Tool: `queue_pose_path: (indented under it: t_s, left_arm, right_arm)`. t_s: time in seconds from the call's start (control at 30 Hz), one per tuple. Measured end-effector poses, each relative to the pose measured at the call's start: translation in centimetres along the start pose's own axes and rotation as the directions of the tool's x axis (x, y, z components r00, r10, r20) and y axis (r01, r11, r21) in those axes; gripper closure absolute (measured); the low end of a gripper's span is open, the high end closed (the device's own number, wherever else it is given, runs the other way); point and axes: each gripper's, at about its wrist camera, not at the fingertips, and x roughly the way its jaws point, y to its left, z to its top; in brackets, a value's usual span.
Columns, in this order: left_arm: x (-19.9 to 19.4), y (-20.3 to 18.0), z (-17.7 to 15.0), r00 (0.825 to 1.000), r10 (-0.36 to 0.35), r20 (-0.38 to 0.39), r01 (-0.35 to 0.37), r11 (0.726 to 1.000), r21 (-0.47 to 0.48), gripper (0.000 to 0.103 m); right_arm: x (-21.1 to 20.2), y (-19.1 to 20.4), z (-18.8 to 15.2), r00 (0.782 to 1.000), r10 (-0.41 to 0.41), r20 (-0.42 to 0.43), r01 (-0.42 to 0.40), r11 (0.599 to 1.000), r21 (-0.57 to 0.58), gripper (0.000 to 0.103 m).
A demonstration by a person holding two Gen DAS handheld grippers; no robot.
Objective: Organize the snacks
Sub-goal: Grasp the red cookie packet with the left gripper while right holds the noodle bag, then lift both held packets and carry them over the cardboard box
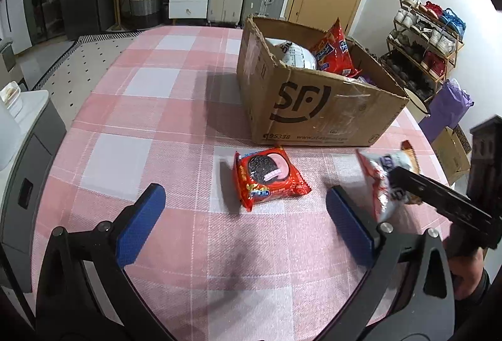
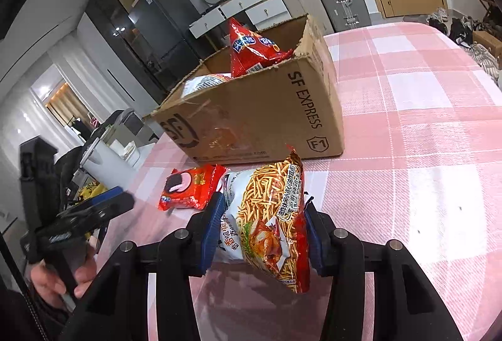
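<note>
- The right tongs are clamped on a noodle-snack bag: blue ribbed pads press its two sides, and the crinkly foil bulges between them.
- That bag is glossy plastic, white and red, printed with thin golden sticks and a roast bird. It hangs clear above the tabletop, its serrated top edge pointing toward the cardboard box.
- In the left wrist view the same bag shows on the right side, tilted, with a black finger across it.
- The left tongs stand wide open and hold nothing. Their blue textured pads sit on black angular arms with round metal pins.
- Between those open pads, lying flat on the cloth, is a cookie packet: a small, pillow-shaped red wrapper with crimped ends and a picture of a dark round sandwich cookie. The pads do not touch it.
- From the right wrist view the cookie packet lies just beside the held bag, to its left, near the box's front wall.
- The box is brown corrugated board, open at the top with ragged torn rims, clear tape on its front and a black logo printed on the side.
- Inside it a red chip bag stands upright against the far wall, and a white puffy packet lies beside it.
- The tabletop wears a woven cloth in pink and white checks.
- A hand grips the left tool's handle.
</note>
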Motion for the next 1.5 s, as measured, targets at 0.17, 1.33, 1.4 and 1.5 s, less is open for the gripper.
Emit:
queue_pose_path:
  t_s: [0.17,1.33,1.4,1.5]
  left_arm:
    - [1.9,-0.5,0.9,0.999,0.017,-0.04,-0.016,1.0,0.008,0.001]
    - [8.7,-2.8,1.8,0.984,0.079,-0.159,-0.067,0.995,0.078,0.054]
    - [8.4,-2.7,1.8,0.985,0.076,-0.155,-0.065,0.995,0.08,0.058]
    - [8.1,-2.4,1.9,0.985,0.052,-0.163,-0.042,0.997,0.063,0.06]
  right_arm:
    - [-2.1,-0.3,-0.3,0.999,0.02,0.026,-0.021,1.0,0.009,0.056]
    - [-7.8,-2.2,-1.2,0.996,-0.002,0.094,-0.003,0.999,0.047,0.055]
    - [-7.8,-2.1,-1.3,0.996,0.0,0.092,-0.003,0.999,0.04,0.055]
    - [-7.9,-1.7,-1.4,0.996,0.001,0.092,-0.004,1.0,0.031,0.055]
